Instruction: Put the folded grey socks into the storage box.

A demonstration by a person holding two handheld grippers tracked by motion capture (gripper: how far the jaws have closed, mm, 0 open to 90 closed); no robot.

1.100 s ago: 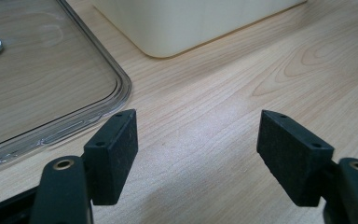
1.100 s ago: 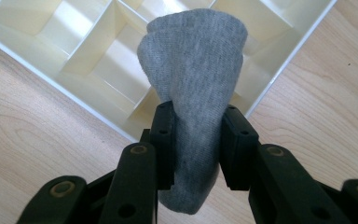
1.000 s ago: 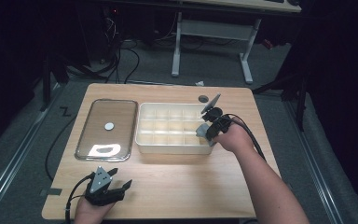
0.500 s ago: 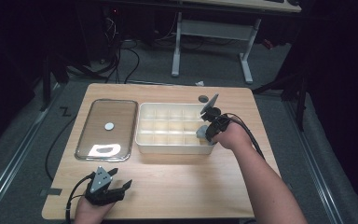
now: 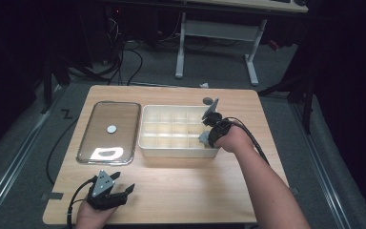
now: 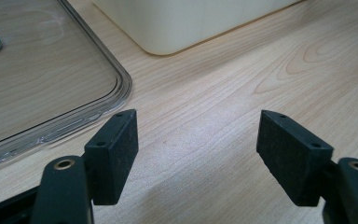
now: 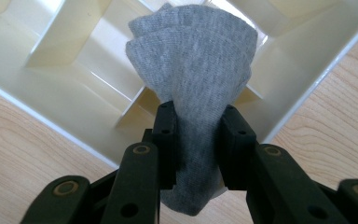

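Fingers (image 7: 165,135) either side of grey sock (image 7: 193,70)

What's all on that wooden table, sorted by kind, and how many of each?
Divided cream box: 1
Clear lid: 1
Grey sock: 1
Small grey round thing beyond the box: 1
Handheld grippers: 2, left and right
Total: 6

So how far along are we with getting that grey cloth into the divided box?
Done: the clear lid lies on the table beside the cream divided box. In hand: the right gripper pinches the folded grey cloth above the box's compartments. Left: lower, release, probably re-lid. The left gripper rests open.
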